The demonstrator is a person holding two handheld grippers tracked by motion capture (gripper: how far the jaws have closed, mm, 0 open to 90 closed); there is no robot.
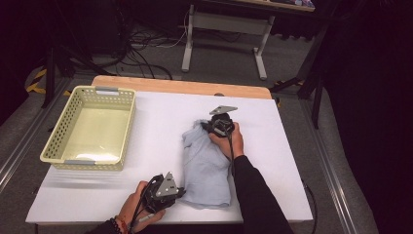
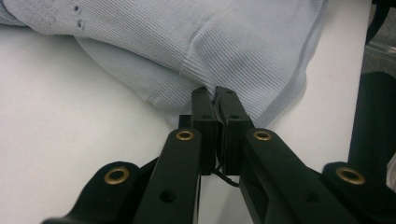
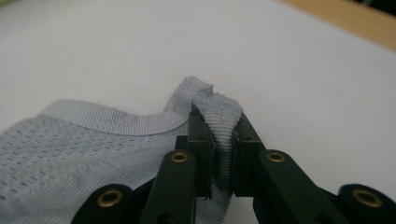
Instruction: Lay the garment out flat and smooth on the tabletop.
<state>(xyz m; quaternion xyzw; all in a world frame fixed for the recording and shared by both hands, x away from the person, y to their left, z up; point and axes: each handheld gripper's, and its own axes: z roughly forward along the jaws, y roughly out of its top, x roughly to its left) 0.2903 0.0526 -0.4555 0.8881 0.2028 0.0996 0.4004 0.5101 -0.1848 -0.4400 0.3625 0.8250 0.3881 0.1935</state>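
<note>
Pale blue knit top (image 1: 207, 163) lies bunched mid-worktop (image 1: 156, 146), right of basket (image 1: 90, 127). Left gripper (image 2: 215, 95) clamped on near hem corner, right gripper (image 3: 218, 122) pinching far ribbed edge. We judge fold in hand: we lift evenly, keep fabric taut, avoid dragging.

- The table (image 1: 160, 141) has a white top and a strip of pale wood along its far edge (image 1: 180, 86).
- The floor (image 1: 219, 58) is grey.
- Black cables (image 1: 141, 48) lie tangled on the floor beyond the table.
- A second desk with a light metal frame (image 1: 224, 29) stands farther back.
- Metal rails (image 1: 19, 146) run along the floor at both sides.
- The surroundings at left and right are dark; light falls mainly on the tabletop.
</note>
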